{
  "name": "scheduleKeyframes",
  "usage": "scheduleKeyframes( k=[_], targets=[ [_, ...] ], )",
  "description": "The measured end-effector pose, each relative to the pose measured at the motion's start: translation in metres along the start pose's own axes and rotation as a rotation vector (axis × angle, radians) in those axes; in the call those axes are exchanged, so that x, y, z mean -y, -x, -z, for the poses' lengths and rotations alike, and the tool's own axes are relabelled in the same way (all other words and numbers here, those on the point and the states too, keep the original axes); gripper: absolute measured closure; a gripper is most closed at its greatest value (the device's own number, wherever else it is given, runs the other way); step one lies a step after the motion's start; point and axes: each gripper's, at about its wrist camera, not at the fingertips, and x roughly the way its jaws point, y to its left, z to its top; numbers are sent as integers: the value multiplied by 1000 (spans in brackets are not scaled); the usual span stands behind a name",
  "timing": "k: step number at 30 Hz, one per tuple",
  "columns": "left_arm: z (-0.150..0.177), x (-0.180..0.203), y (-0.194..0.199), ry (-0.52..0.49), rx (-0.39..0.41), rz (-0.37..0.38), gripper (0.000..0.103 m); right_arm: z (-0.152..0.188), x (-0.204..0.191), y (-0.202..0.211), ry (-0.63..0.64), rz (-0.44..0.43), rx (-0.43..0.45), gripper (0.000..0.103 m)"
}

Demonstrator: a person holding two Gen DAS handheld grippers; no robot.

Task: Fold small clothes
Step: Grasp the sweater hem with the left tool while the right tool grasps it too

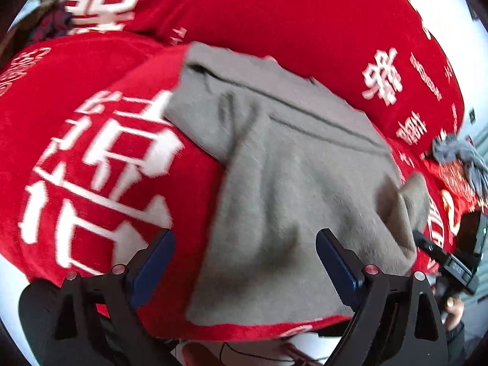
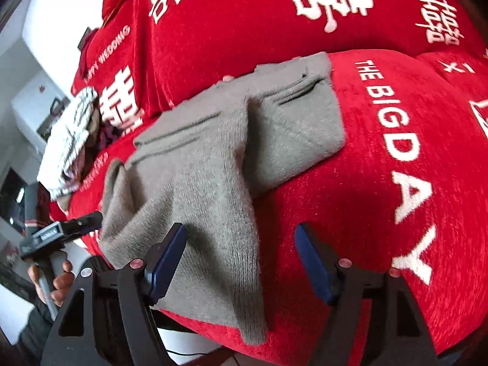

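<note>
A grey knit garment (image 1: 289, 158) lies partly folded on a red cushion cover (image 1: 91, 158) with white lettering. My left gripper (image 1: 245, 238) stands open just above the garment's near edge, its blue pads wide apart and not pressing the cloth. In the right wrist view the same garment (image 2: 198, 158) spreads across the red cover (image 2: 366, 183). My right gripper (image 2: 241, 231) is open over the garment's near right flap, with its left pad above the knit and its right pad above bare red fabric. Each view shows the other gripper at its edge, held by a hand (image 2: 61, 280).
A striped white cloth pile (image 2: 73, 122) lies at the cushion's left end. A dark grey crumpled cloth (image 1: 457, 149) sits at the right in the left wrist view. The cushion's front edge drops off just below both grippers. White furniture (image 2: 33, 103) stands beyond.
</note>
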Motion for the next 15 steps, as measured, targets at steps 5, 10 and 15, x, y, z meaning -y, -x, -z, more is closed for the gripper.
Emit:
scheduleKeyframes(
  k=[5, 10, 15],
  targets=[
    [2, 32, -12, -129, 2, -76, 79, 4, -7, 0, 55, -19, 8, 35],
    [2, 44, -2, -167, 22, -65, 88, 14, -27, -11, 177, -14, -82, 95],
    [1, 45, 38, -155, 133, 17, 88, 6, -28, 25, 89, -182, 27, 97]
  ],
)
